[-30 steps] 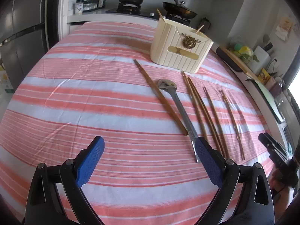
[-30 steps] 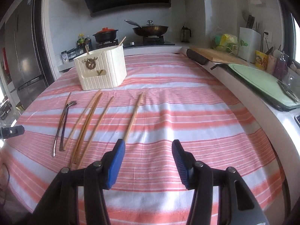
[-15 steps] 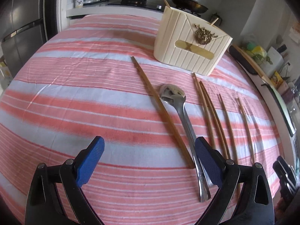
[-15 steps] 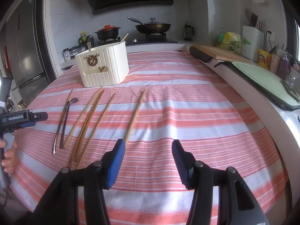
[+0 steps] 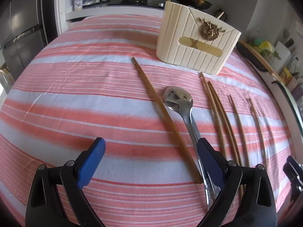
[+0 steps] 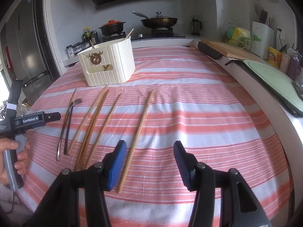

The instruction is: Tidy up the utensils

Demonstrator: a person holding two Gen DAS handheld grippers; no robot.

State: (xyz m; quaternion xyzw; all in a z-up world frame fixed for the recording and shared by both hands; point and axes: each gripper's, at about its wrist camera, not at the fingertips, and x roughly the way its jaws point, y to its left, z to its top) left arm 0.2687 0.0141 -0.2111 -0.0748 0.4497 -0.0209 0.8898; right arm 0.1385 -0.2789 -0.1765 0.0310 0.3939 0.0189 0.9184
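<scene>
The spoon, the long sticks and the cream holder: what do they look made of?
Spoon: polished metal, likely steel; its bowl gives mirror reflections. Chopsticks: wood or bamboo by the matte brown look, grain too fine to tell. Holder: ribbed cream body, probably plastic, with a gold-coloured ornament.

Spoon [image 5: 179, 102] handle's lower end hidden behind the left claw's [image 5: 149, 162] right finger [image 5: 208, 160]. Near ends of the neighbouring chopsticks [image 5: 221, 121] also covered there. Insides of the cream utensil holder [image 5: 197, 41] not visible, only two stick tips poking above its rim. Right claw [image 5: 293, 172] cut off by the left view's edge. Hand [image 6: 9, 157] on the left claw's grip cropped at the right view's border. Labels on the distant bottles [image 6: 89, 35] too small to read.
</scene>
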